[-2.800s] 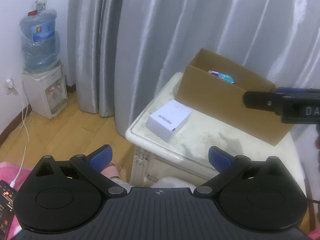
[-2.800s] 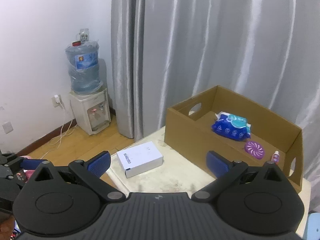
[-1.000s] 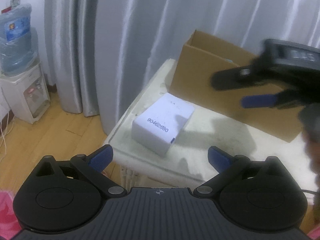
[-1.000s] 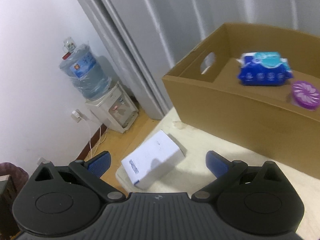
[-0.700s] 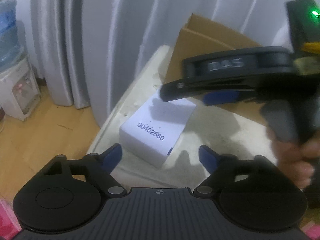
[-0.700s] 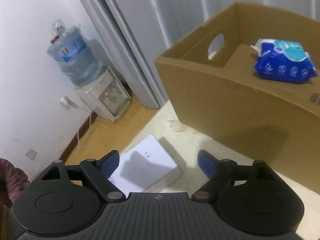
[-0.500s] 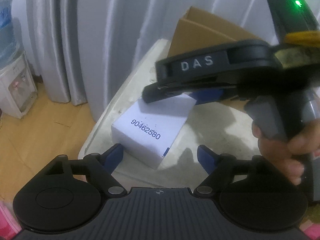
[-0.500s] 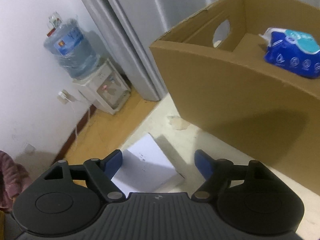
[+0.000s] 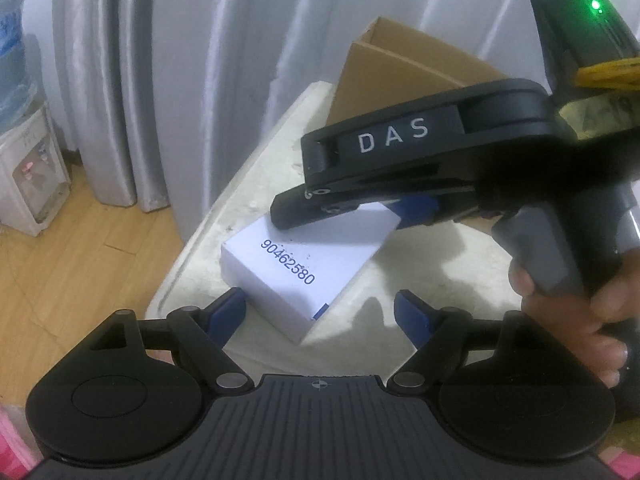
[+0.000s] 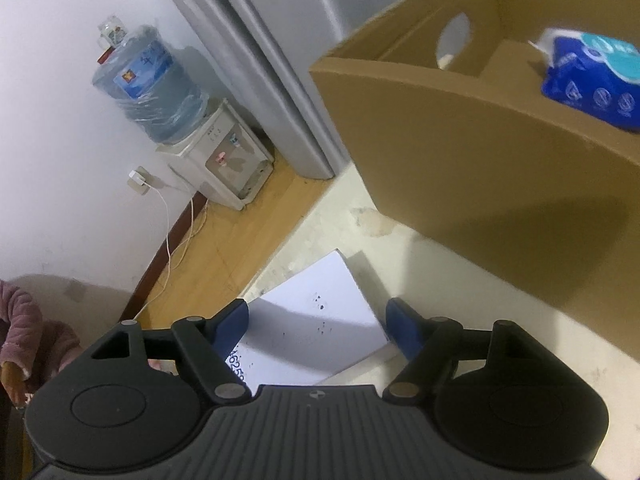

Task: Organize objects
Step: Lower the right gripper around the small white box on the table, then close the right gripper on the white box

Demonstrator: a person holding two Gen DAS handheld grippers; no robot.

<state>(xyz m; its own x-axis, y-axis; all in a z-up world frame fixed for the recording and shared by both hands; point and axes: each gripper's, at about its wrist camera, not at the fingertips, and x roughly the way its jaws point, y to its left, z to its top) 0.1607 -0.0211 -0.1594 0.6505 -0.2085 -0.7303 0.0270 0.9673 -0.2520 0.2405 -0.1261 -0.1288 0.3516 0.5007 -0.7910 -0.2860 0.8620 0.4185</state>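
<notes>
A white box (image 9: 296, 272) printed with a blue number lies near the left edge of the pale table (image 9: 440, 272). My left gripper (image 9: 320, 314) hovers at the box's near corner. Its left pad sits by the box edge, and its right pad stands apart over bare table. My right gripper (image 10: 316, 322) straddles the white box (image 10: 312, 320) from above. Its jaws are closing, the box lies between the pads, and no firm press shows. In the left wrist view, the right gripper's black finger (image 9: 400, 136) covers the box's far end.
An open cardboard box (image 10: 460, 140) stands on the table (image 10: 480, 280) just behind, with a blue wipes pack (image 10: 588, 84) inside. A hand (image 9: 580, 320) holds the right gripper's handle. Grey curtains hang behind. A water dispenser (image 10: 224, 168) stands on the wooden floor at the left.
Both grippers came down toward the white box and their jaws narrowed. The right gripper swung in from the right until it sat over the box's far end.
</notes>
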